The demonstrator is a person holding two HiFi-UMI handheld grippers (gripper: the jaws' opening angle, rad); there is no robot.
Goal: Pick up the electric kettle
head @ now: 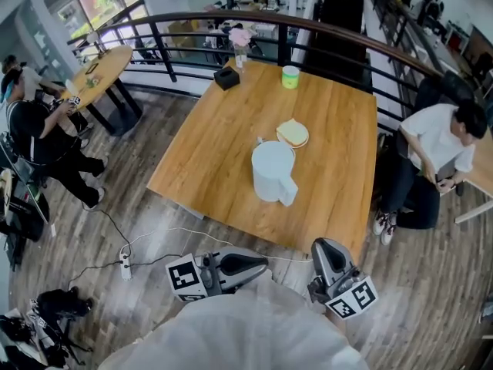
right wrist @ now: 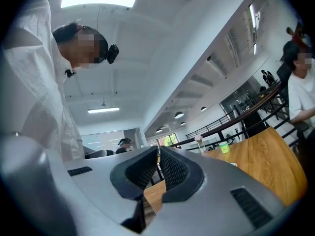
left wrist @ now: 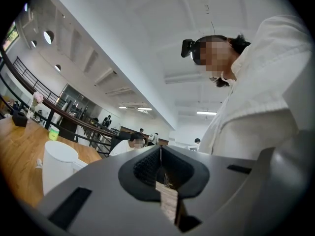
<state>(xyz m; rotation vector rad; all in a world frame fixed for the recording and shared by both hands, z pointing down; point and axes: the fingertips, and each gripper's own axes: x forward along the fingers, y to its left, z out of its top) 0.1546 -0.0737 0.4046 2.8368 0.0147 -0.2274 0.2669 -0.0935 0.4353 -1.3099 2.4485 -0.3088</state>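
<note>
Because the white electric kettle (head: 272, 172) stands lidded at the middle of the wooden table (head: 208, 153), its fill cannot be told. A full one could swing or slip from a pinch on its handle (head: 286, 193), which points toward the person. Shoving it back would strike the small dish (head: 293, 133) just behind, which holds something pale tan. The far green cup (head: 290, 76) shows no contents. The left gripper (head: 263, 266) and right gripper (head: 326, 247) sit off the near edge, all jaws together on nothing; the 2 must part first.

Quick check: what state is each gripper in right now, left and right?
Left gripper: closed, nothing between its jaws.
Right gripper: closed, nothing between its jaws.
</note>
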